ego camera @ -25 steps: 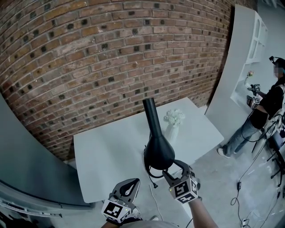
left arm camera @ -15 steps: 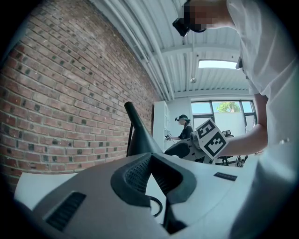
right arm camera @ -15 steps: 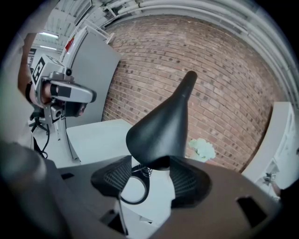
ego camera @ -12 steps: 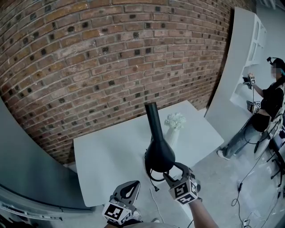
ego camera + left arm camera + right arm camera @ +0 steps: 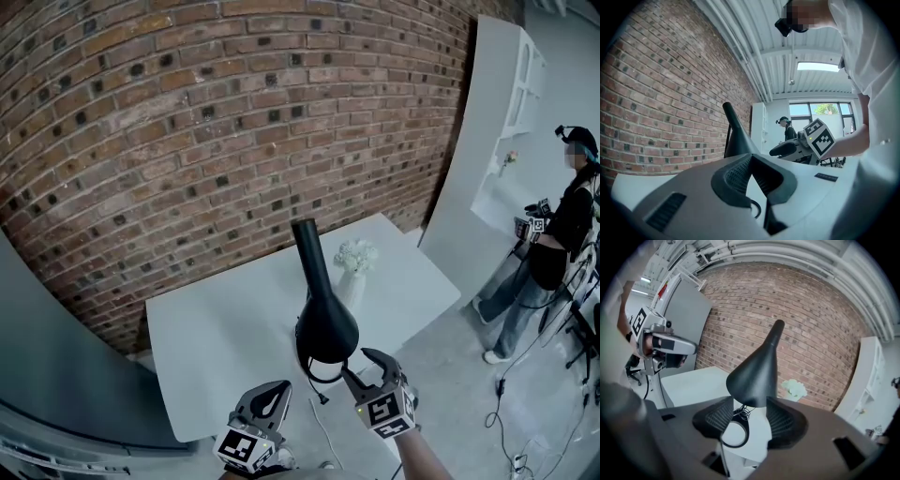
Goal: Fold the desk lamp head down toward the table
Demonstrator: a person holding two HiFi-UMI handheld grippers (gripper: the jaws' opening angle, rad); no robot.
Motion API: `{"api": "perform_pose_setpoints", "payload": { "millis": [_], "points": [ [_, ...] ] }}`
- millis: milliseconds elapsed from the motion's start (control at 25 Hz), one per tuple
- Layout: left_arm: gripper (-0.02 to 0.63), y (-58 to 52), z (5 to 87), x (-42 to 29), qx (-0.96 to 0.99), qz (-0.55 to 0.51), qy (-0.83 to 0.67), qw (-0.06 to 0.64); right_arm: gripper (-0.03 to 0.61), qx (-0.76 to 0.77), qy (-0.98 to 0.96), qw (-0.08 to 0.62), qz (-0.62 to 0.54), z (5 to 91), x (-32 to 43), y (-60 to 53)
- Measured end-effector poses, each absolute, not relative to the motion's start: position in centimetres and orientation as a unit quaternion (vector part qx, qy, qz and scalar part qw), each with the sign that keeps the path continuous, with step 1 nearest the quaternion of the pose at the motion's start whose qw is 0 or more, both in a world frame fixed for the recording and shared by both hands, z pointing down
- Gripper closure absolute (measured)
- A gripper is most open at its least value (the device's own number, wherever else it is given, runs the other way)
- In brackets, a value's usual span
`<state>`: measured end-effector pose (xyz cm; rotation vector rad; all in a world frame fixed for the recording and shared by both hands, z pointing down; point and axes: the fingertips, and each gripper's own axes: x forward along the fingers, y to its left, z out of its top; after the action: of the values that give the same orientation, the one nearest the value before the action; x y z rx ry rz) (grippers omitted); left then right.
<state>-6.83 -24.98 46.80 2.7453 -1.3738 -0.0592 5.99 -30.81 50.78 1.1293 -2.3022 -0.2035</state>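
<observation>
The desk lamp (image 5: 325, 319) stands near the front edge of the white counter (image 5: 216, 328), just in front of a small vase of white flowers (image 5: 354, 258) and short of the brick wall (image 5: 187, 141). Its black cone-shaped head is steep: the long axis runs nearly upright with a lean, the narrow neck end aiming up toward the wall and the wide mouth facing down toward the counter and the person. The right gripper (image 5: 364, 367) sits at that wide lower end with its jaws spread, one to each side of the rim. This looks like a reach for the broad part, where a pull would swing the head down most easily. Whether the pads already touch the shade cannot be told. From the right gripper view the cone (image 5: 752, 376) rises straight out of the gap between the jaws, above a dark ring and a coil of cable on the counter. The left gripper (image 5: 274, 394) hangs lower and nearer the person, jaws pressed together on nothing, apparently kept clear of the work.
</observation>
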Motion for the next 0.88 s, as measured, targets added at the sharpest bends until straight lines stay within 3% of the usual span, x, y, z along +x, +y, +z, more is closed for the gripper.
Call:
{"api": "perform_pose_setpoints", "payload": {
  "millis": [360,880],
  "points": [
    [0.606,-24.0,46.6,-5.3,0.900,-0.022,-0.434,0.030,0.500,0.460,-0.857,0.223,-0.069,48.6,7.4,-28.5],
    [0.606,-22.0,46.7,-5.0,0.898,-0.013,-0.438,0.028,0.557,0.452,-0.869,0.191,-0.065,47.1,6.5,-26.1]
  ]
}}
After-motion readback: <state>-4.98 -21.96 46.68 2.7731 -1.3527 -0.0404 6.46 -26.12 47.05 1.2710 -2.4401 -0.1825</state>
